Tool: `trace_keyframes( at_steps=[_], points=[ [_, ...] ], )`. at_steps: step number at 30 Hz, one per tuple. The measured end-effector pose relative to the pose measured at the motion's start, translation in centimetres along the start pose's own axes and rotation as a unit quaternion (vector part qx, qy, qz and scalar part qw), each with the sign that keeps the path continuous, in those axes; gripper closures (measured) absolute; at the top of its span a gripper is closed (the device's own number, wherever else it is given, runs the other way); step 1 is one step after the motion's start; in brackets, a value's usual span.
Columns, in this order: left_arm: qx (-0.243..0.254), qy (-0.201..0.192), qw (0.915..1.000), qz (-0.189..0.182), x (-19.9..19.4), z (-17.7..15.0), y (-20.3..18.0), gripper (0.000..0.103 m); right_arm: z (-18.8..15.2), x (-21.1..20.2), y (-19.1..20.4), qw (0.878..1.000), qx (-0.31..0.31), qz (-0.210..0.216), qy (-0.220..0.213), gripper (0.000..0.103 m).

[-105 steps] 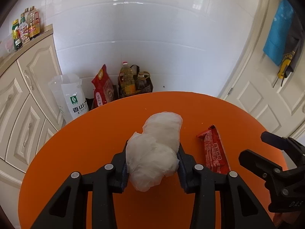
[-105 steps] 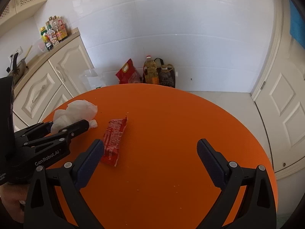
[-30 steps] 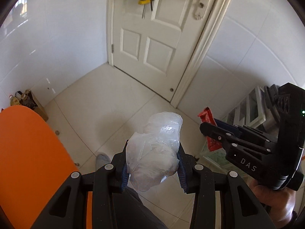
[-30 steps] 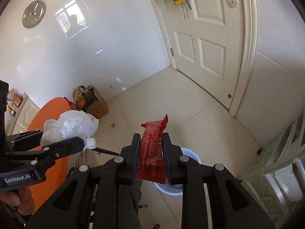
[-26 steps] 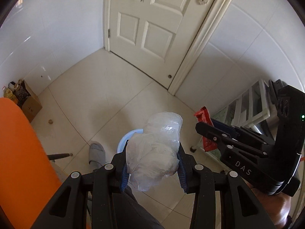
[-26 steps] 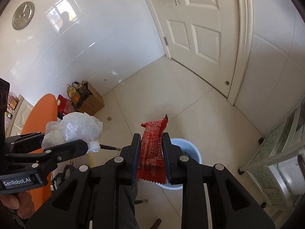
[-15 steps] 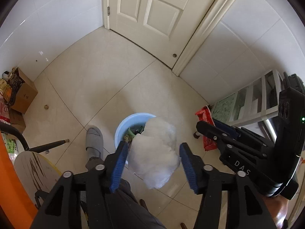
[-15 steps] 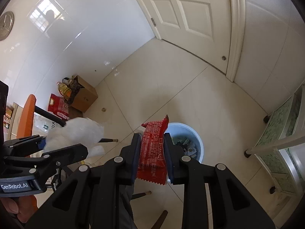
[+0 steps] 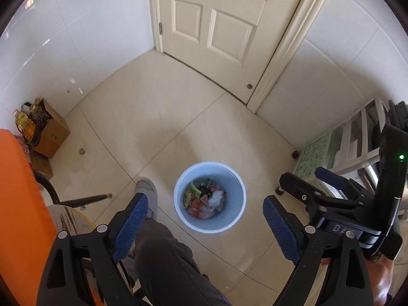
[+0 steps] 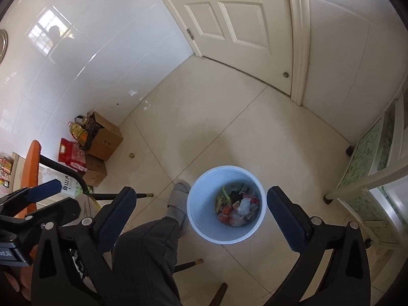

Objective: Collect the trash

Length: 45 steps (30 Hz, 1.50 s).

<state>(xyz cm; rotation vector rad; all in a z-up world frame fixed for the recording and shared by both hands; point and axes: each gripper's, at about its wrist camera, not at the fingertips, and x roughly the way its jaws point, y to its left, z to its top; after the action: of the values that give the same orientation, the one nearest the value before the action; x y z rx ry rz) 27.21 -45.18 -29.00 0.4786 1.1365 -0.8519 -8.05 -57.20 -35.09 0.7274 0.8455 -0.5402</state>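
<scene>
A pale blue trash bin stands on the tiled floor below both grippers. Inside lie colourful wrappers and the crumpled white plastic wad. My left gripper hangs above the bin, its jaws still opening and nothing between them. My right gripper is above the bin too, jaws opening wide and empty; it also shows at the right of the left wrist view. I cannot pick out the red wrapper among the trash in the bin.
A person's trouser leg and grey slipper are beside the bin. The orange table is at left, with cardboard boxes and an oil bottle by the wall. A white door is ahead, a shelf rack at right.
Both grippers opened above the bin. The white plastic wad and the red wrapper left the jaws and dropped away. The views tilted further down toward the bin.
</scene>
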Motion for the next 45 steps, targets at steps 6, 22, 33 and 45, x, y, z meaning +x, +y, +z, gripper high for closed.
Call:
trace_keyframes(
  at_steps=[6,22,33,45],
  points=[
    [-0.007,-0.049,0.9986,0.016,-5.7,-4.2,-0.3,0.013,-0.1,-3.0,1.8,1.000,-0.011,-0.005,-0.023,0.000],
    [-0.094,-0.218,0.9689,0.070,-25.3,-19.0,5.7,0.011,-1.6,-15.1,16.2,0.980,-0.126,0.061,-0.140,0.000],
    [-0.194,-0.320,0.9085,0.187,-37.5,-34.2,7.9,0.001,-5.3,-21.4,28.8,0.944,-0.220,0.144,-0.200,0.000],
    [-0.273,-0.372,0.8369,0.295,-45.4,-50.2,4.6,0.001,-11.3,-25.5,40.9,0.897,-0.316,0.213,-0.227,0.000]
  ],
)
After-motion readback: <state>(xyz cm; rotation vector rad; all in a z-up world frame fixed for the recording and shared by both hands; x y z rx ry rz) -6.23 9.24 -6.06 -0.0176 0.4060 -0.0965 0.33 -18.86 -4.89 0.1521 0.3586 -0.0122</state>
